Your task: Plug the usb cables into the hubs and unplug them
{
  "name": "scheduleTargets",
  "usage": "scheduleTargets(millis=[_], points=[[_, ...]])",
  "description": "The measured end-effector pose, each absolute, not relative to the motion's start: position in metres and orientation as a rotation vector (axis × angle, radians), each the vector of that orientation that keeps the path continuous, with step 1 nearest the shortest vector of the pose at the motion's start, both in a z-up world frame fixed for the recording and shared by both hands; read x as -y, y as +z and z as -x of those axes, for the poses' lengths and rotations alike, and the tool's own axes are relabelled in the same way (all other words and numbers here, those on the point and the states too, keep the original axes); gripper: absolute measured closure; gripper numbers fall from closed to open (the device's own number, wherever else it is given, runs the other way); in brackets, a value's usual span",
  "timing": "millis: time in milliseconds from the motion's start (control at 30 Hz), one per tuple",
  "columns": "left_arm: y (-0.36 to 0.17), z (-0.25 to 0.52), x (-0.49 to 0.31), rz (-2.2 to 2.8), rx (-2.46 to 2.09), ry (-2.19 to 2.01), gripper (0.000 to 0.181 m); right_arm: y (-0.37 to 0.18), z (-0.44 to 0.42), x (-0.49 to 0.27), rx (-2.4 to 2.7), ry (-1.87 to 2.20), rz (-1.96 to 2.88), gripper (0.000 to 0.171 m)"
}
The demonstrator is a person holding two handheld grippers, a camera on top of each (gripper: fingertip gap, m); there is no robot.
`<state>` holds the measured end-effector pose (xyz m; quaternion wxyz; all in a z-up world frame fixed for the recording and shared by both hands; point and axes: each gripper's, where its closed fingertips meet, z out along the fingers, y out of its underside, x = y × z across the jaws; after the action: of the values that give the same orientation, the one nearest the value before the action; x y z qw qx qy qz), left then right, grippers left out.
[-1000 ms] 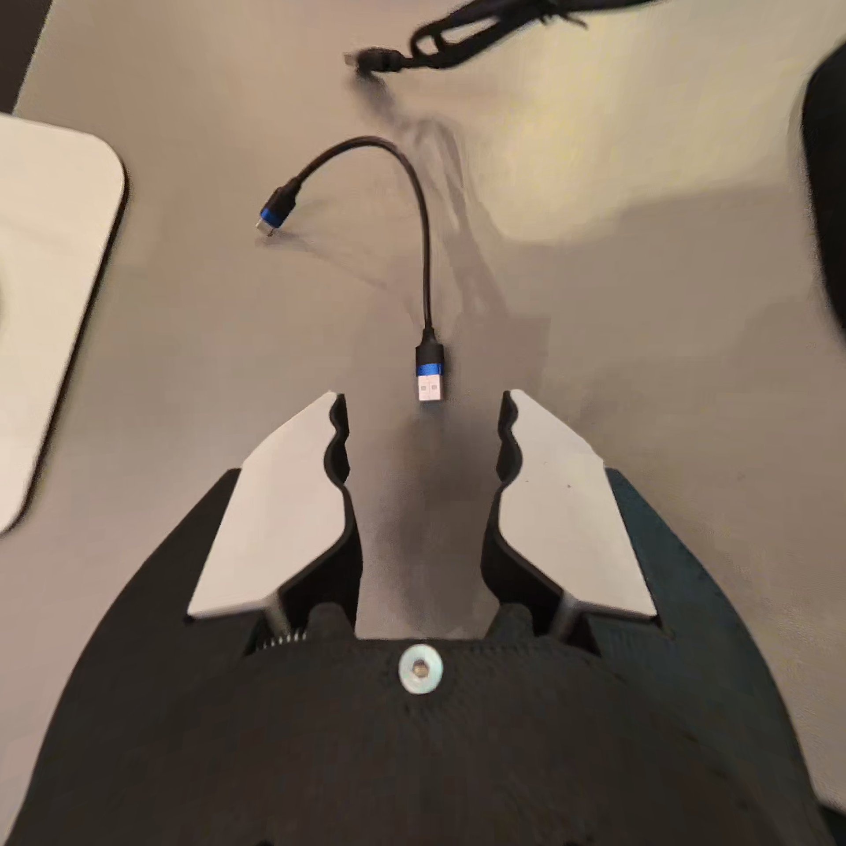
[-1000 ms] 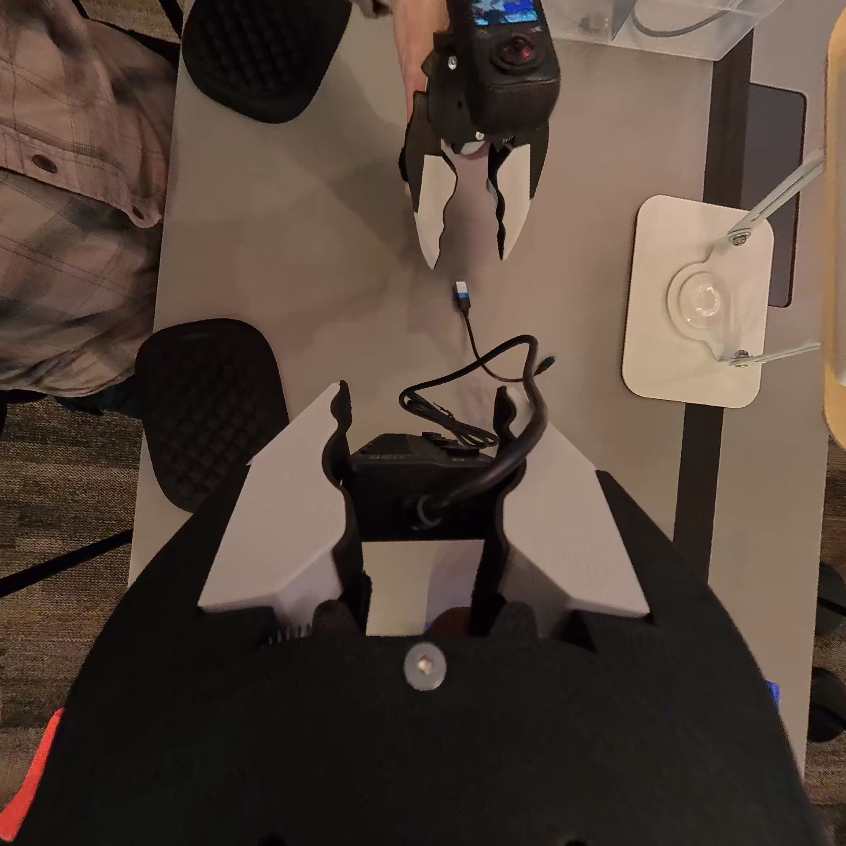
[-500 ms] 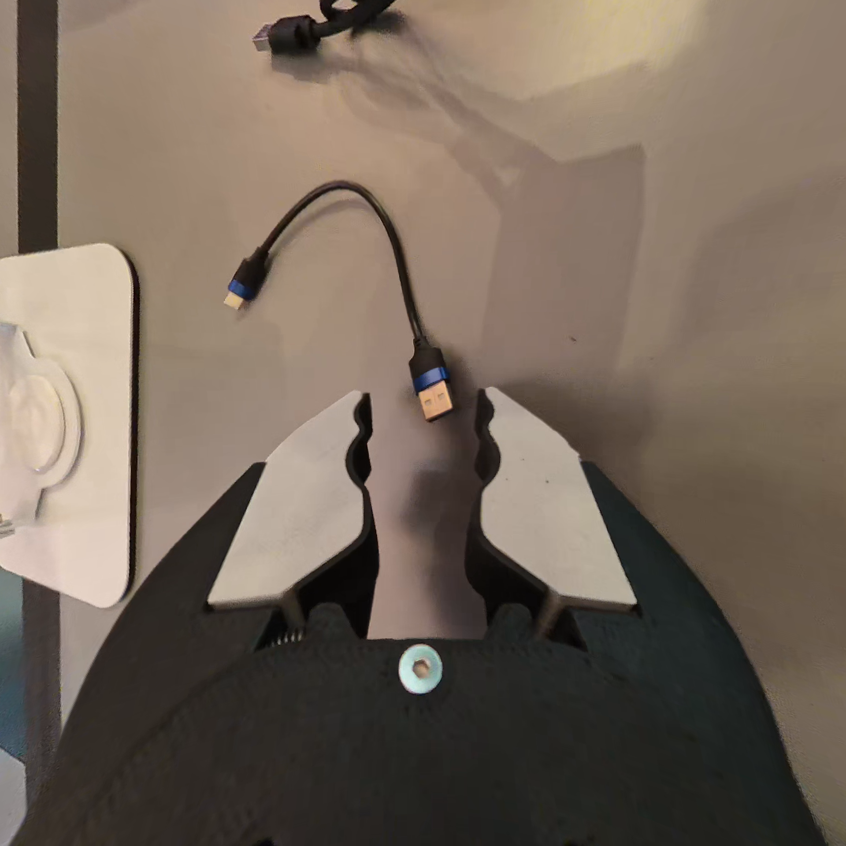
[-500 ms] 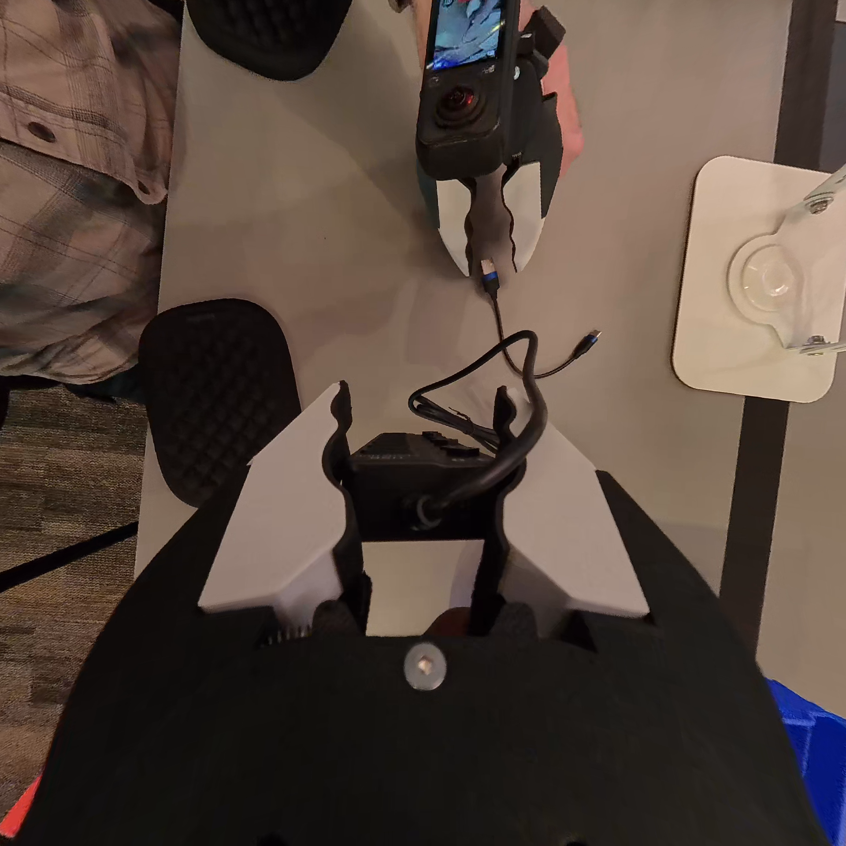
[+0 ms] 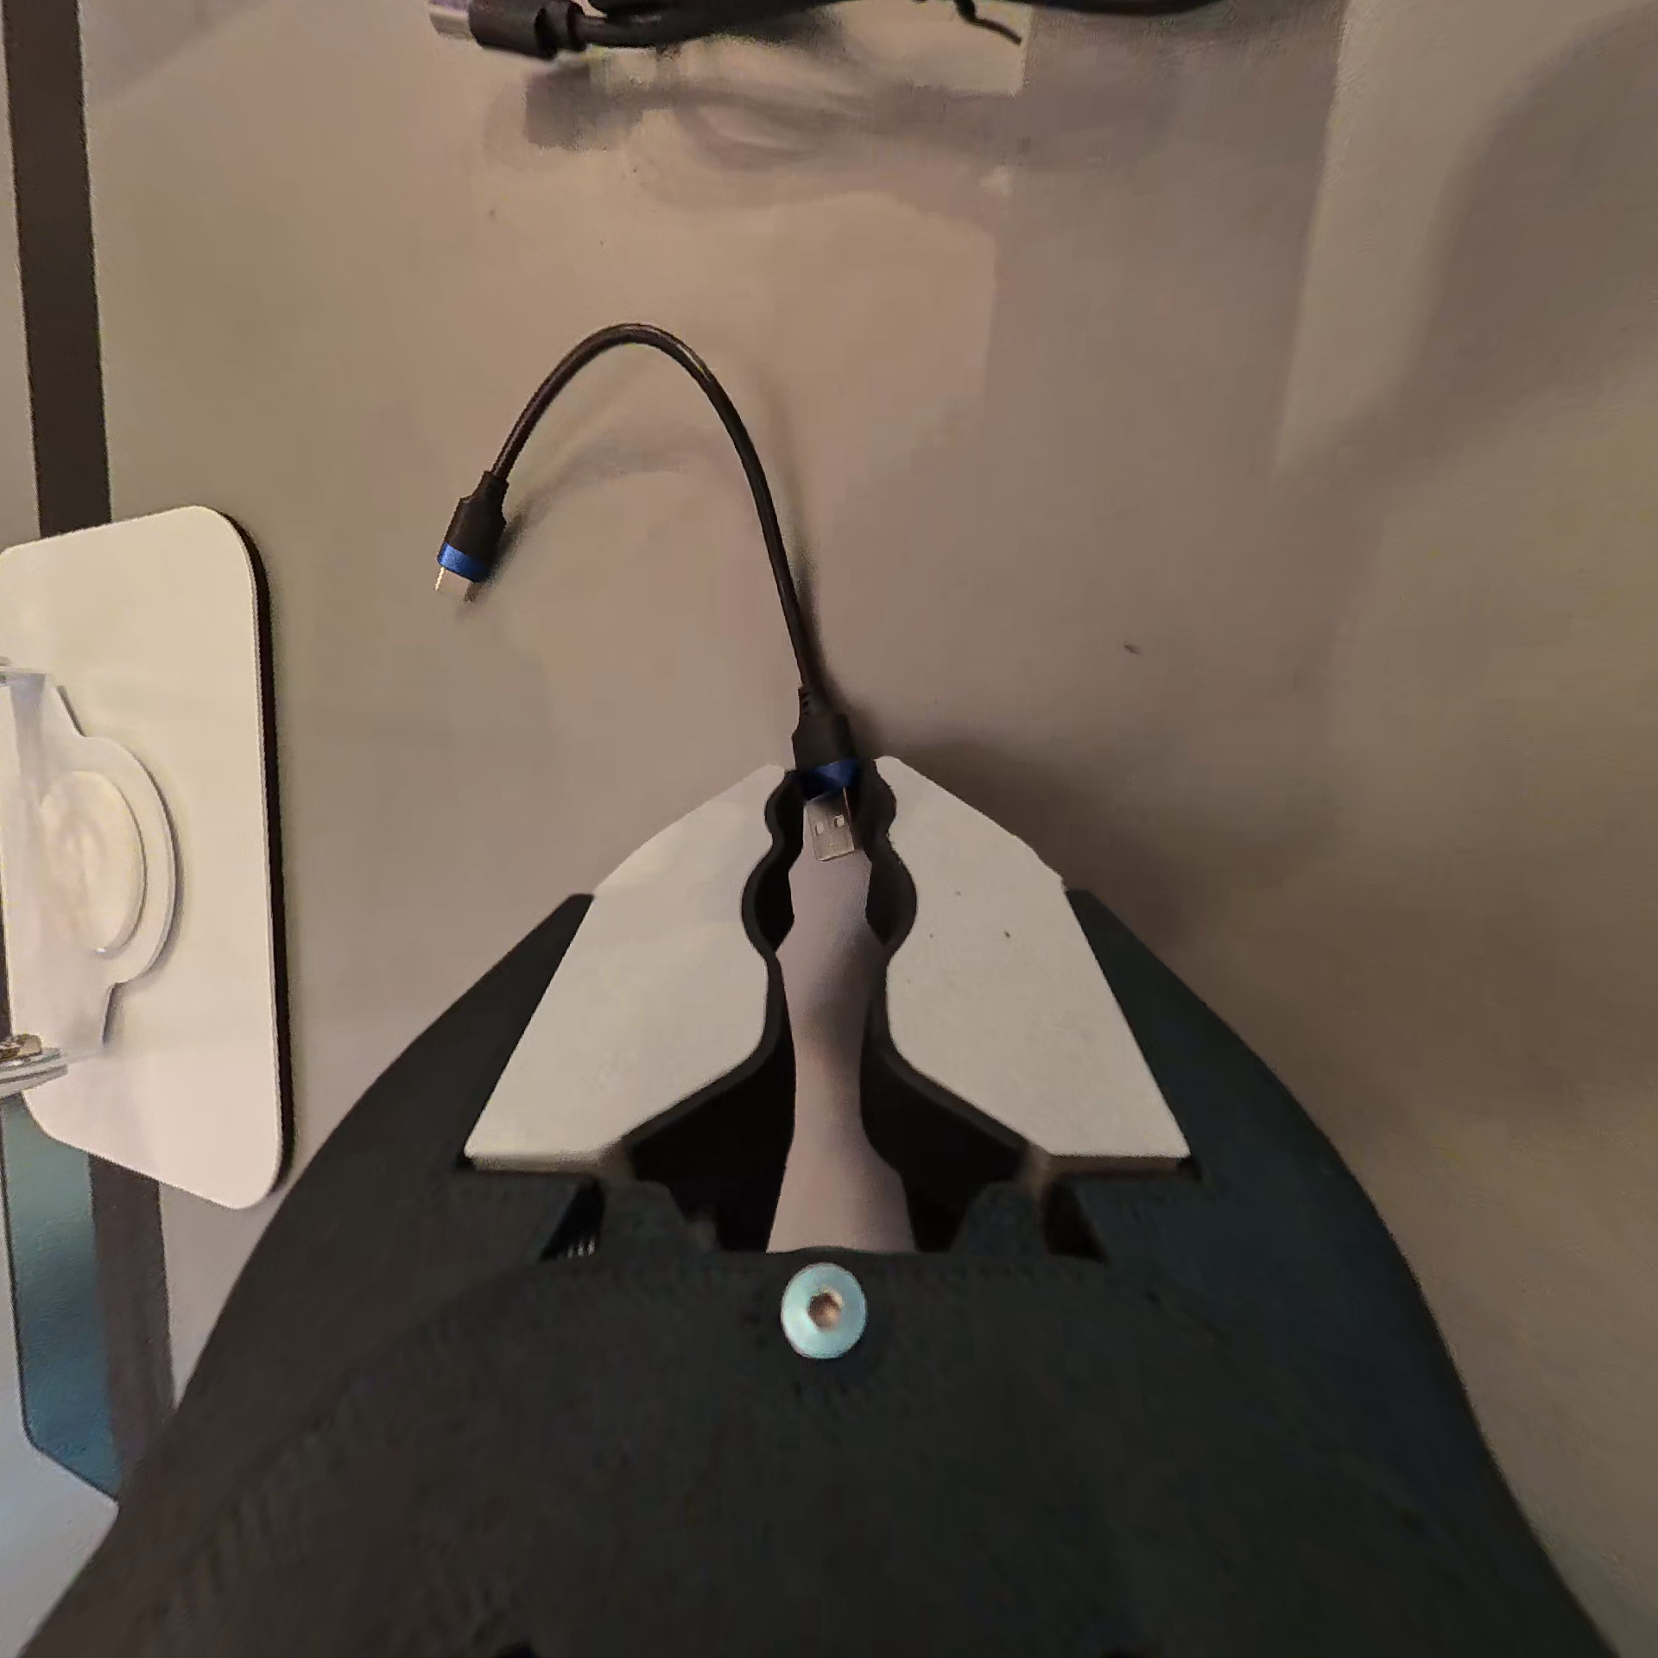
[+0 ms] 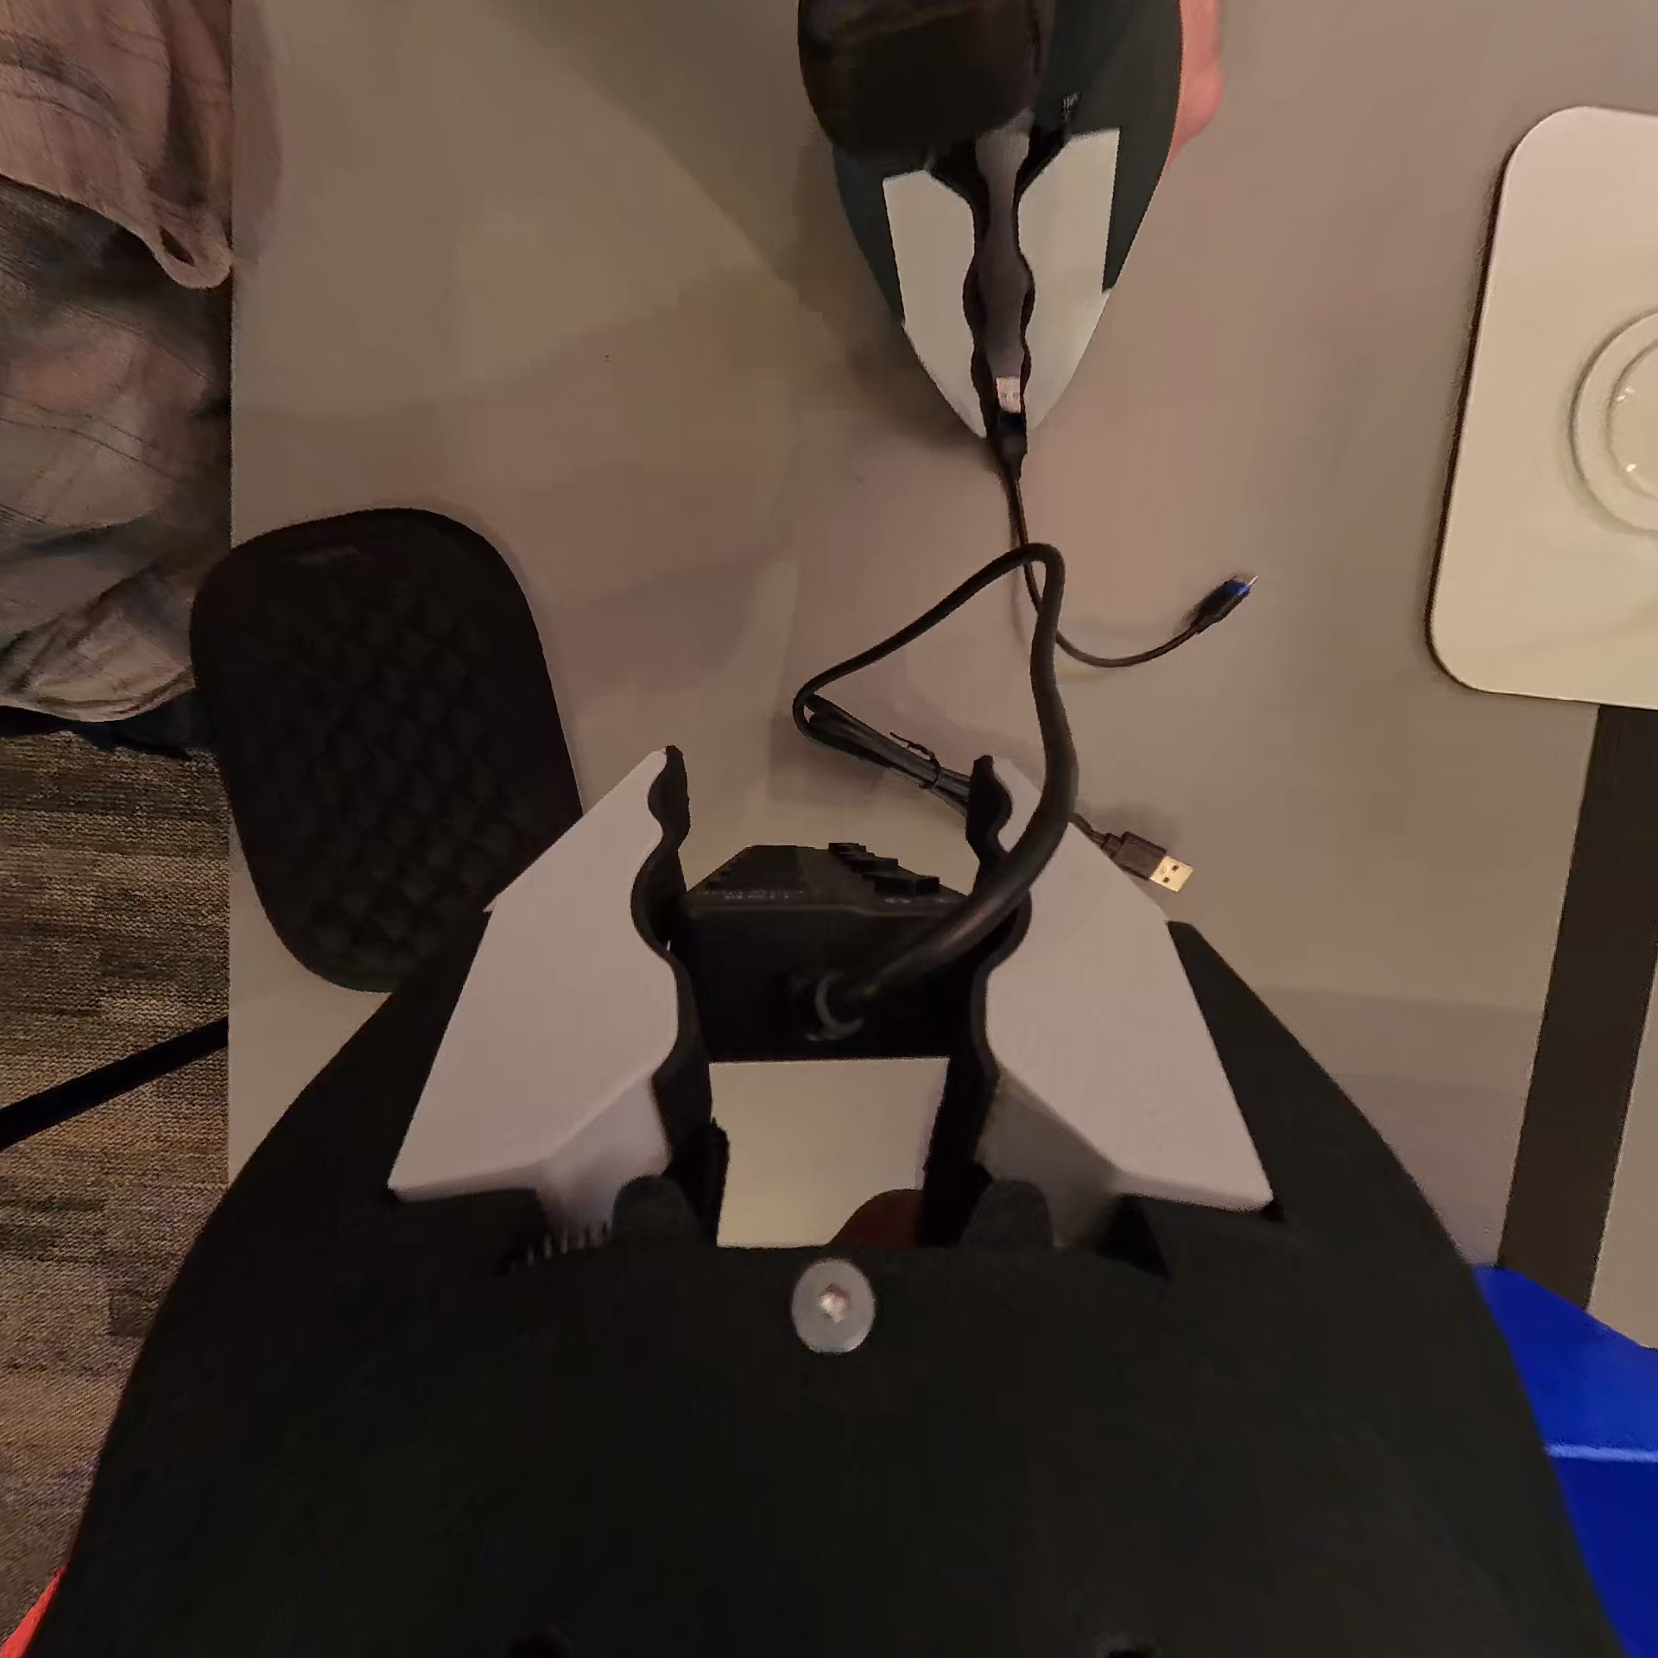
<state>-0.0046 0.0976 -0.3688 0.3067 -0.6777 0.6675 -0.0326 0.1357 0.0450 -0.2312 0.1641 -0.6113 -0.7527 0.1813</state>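
Left gripper [image 5: 830,779]: a moment ago its fingers stood apart around the USB-A plug [image 5: 833,825]; now they are clenched on its blue collar.
Right gripper [image 6: 830,789]: grasping the black USB hub [image 6: 812,951].
Short cable [image 5: 718,466]: lies on the grey table [image 5: 1166,449].
Meaning: plug is secured, insertion probably comes next.

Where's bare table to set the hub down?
Open grey table between the black pad and the left gripper. Crowded ahead of the hub: its coiled cord, the short cable, white plate.
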Motion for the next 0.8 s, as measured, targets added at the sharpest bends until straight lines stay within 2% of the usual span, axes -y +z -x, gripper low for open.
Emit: scheduleTargets(millis=[567,667,800], points=[[-0.358,0.025,-0.079,1.891,-1.852,-0.200,0.173,-0.265,-0.157,-0.040,2.170,0.449,1.809,0.109],[-0.340,0.018,-0.067,1.964,-1.773,-0.452,0.173,-0.265,-0.158,-0.040,2.160,0.454,1.806,0.109],[-0.283,-0.001,-0.030,2.018,-1.467,-1.198,0.173,-0.264,-0.160,-0.040,2.151,0.458,1.804,0.109]])
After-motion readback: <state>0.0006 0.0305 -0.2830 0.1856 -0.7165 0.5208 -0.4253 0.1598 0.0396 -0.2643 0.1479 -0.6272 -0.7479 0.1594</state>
